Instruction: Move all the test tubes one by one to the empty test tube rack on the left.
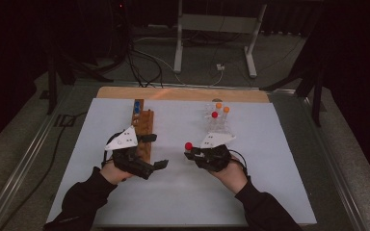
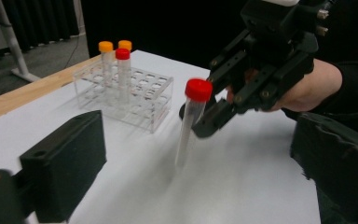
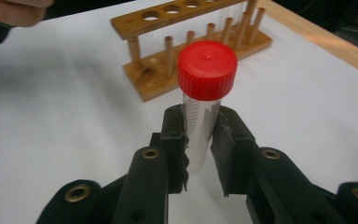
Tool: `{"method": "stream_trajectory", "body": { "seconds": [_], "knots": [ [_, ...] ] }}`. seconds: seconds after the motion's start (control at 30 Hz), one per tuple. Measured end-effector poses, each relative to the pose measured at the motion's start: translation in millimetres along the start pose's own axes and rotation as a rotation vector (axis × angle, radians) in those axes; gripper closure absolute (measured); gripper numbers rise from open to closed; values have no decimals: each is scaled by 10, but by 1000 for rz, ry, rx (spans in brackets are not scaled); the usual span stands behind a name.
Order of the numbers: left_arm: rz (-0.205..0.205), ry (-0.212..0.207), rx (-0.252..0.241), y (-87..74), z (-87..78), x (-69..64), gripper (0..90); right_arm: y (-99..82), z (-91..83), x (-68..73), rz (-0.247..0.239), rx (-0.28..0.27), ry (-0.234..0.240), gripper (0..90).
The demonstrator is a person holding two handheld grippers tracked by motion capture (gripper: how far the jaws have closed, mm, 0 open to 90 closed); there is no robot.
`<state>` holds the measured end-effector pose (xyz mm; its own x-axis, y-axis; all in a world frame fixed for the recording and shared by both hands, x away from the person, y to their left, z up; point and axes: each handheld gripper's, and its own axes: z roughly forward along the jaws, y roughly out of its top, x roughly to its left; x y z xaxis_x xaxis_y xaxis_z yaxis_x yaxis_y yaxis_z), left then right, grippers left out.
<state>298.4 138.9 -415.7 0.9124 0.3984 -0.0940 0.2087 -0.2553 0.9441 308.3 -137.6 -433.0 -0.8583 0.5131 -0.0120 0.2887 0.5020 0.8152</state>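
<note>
Left gripper view: red-capped tube motion-blurred, lower end indistinct at centre. Right gripper view: tube base hidden behind jaws; wooden rack cut off at top edge.

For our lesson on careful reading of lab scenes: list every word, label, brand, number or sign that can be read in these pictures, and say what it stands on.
No text can be read.
Red-capped tube held in the right tool: fine printed scale marks on its wall, too small and blurred to read; no digits can be made out.
Wooden rack, clear rack, red cap: no markings seen.
</note>
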Motion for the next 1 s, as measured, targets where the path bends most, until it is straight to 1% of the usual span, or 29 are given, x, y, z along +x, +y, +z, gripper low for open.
{"method": "stream_trajectory", "body": {
  "seconds": [0.13, 0.2, 0.27, 0.33, 0.4, 0.47, 0.5, 0.53, 0.6, 0.83, 0.9, 1.0],
  "knots": [
    [6, 0, 0, 12, 74, -18, 81, 4, 23, 40, -3, 2, 16, 751],
    [11, -4, -4, 17, 111, -29, 142, 4, 30, 49, -4, 4, 20, 751],
    [20, -10, 4, 23, 153, -41, 170, 3, 37, 61, -5, 5, 26, 751],
    [22, -18, 8, 25, 208, -57, 219, 4, 40, 73, -9, 7, 29, 751],
    [31, -18, 16, 25, 257, -70, 256, 8, 37, 80, -9, 5, 31, 751],
    [32, -13, 19, 26, 297, -75, 313, 11, 33, 85, -8, 2, 34, 751],
    [33, -17, 18, 26, 310, -75, 334, 12, 31, 88, -9, 2, 34, 751],
    [39, -12, 22, 26, 330, -76, 352, 12, 31, 89, -11, 3, 35, 751],
    [38, -20, 20, 25, 361, -77, 391, 12, 34, 96, -13, 5, 37, 751],
    [52, -24, 20, 31, 446, -87, 555, 18, 39, 109, -14, 4, 43, 751],
    [65, -25, 32, 34, 462, -90, 604, 18, 39, 112, -14, 5, 45, 752],
    [70, -28, 43, 32, 490, -95, 644, 19, 38, 113, -15, 4, 46, 751]
  ]
}}
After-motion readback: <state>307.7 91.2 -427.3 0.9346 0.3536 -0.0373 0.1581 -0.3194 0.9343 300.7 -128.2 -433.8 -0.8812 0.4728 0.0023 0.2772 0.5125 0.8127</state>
